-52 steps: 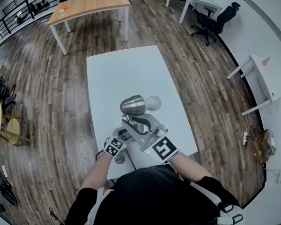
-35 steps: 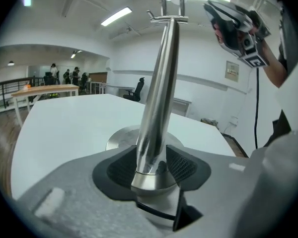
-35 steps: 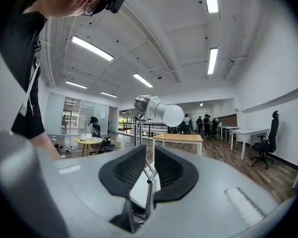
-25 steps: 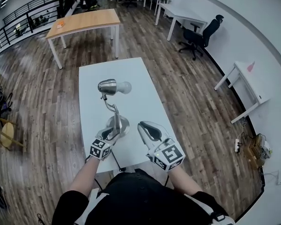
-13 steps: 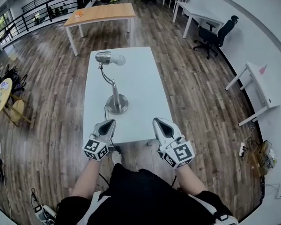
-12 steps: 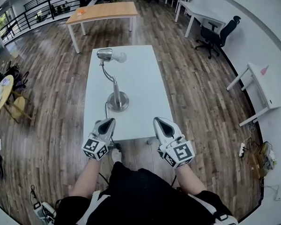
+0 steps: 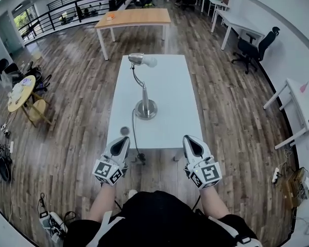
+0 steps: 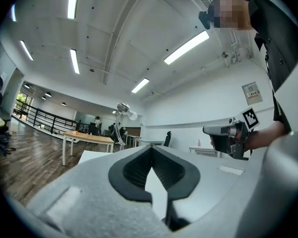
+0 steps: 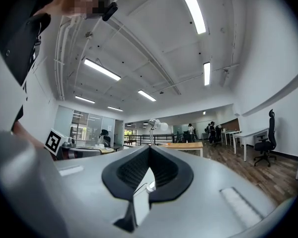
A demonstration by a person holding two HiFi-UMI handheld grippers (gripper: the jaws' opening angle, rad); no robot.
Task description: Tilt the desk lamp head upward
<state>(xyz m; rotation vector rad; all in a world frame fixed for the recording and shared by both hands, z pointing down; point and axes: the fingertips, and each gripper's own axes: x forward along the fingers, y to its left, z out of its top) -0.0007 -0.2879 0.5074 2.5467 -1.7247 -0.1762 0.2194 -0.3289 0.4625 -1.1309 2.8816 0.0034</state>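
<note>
From the head view, the desk lamp (image 7: 145, 109) stands on the white bench (image 7: 170, 81). Its round base sits toward the near half, and the curved stem rises to the lamp head (image 7: 136, 59) at the far end, with the bulb pointing right. A dark cord (image 7: 134, 138) runs from the base over the near edge. A small round disc (image 7: 124, 130) lies by the near left corner. The left gripper (image 7: 119, 142) and right gripper (image 7: 192, 141) are held just short of the bench's near edge, over the wooden floor (image 7: 67, 112) and well apart from the lamp.

In the left gripper view, the jaws are clenched together with nothing between them. The lamp shows small and far off above the tips, and the right gripper is out to the right.

In the right gripper view, the jaws are likewise pressed together and empty, with the lamp far beyond the tips.
</note>
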